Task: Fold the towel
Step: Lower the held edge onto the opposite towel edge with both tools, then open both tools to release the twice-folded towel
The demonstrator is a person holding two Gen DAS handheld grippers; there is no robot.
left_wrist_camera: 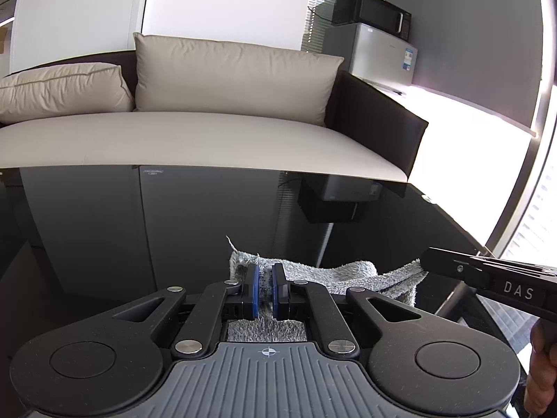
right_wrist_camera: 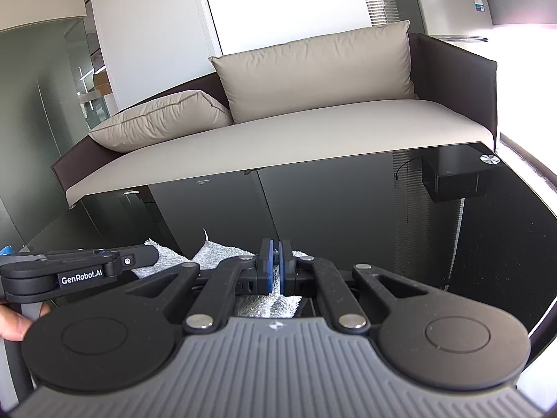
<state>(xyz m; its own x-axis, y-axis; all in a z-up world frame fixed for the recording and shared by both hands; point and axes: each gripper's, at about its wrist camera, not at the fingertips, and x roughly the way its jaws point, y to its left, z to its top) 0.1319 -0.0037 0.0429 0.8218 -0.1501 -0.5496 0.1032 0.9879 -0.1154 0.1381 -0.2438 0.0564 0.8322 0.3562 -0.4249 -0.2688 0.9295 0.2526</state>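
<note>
**Both grippers pinching the grey towel over the black glass table**

Left gripper (left_wrist_camera: 265, 280) first: blue pads nearly pressed together w/ a fold of the grey terry towel (left_wrist_camera: 351, 273) caught between them. Its towel corner pokes up just past the fingertips, w/ a loose thread sticking up. From there the cloth runs right in a sagging, bunched band toward the other gripper, and more of it hangs under the left gripper's jaws, close to the body. Whether the band touches the glass I can't tell.

Right gripper (right_wrist_camera: 276, 261): pads shut tight on the towel's other end, a thin ridge of cloth squeezed between the blue faces, more towel bunched beneath. In the right wrist view the left gripper comes in from the left edge, marked "GenRobot.AI", w/ a person's hand (right_wrist_camera: 15, 322) on its handle.

The towel sits toward the near edge of the glossy black table (right_wrist_camera: 487, 244), roughly mid-width. Beyond the far edge: a sofa (left_wrist_camera: 209, 139) w/ beige seat and two beige cushions. Far right, a microwave (left_wrist_camera: 372, 12) on top of a small silver fridge (left_wrist_camera: 379, 54).
</note>
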